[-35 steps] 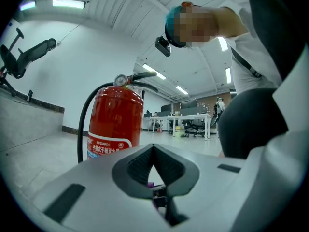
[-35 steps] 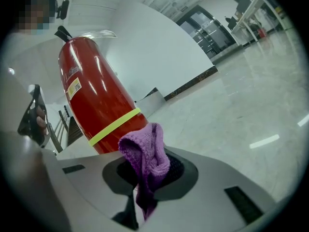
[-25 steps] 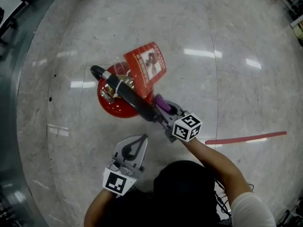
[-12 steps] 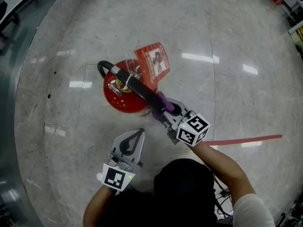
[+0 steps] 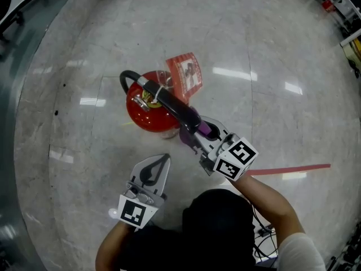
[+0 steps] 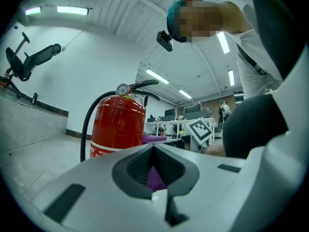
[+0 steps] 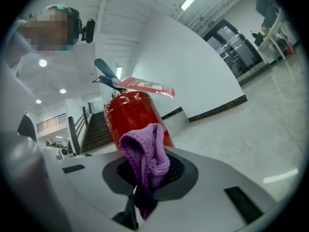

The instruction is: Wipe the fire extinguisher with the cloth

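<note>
A red fire extinguisher stands upright on the floor, with a black hose and horn across its top and a red tag hanging off it. My right gripper is shut on a purple cloth, which it holds at the cylinder's near right side, by the end of the horn. In the right gripper view the cloth bunches up just in front of the red body. My left gripper is shut and empty, a short way in front of the extinguisher.
The floor is polished pale stone tile with a red tape strip at the right. A grey curved kerb runs along the left. Shelving or furniture legs stand at the far right corner.
The right gripper with the cloth has slid slightly toward me along the extinguisher's near right side. The left gripper has barely moved. The view has shifted a little.
</note>
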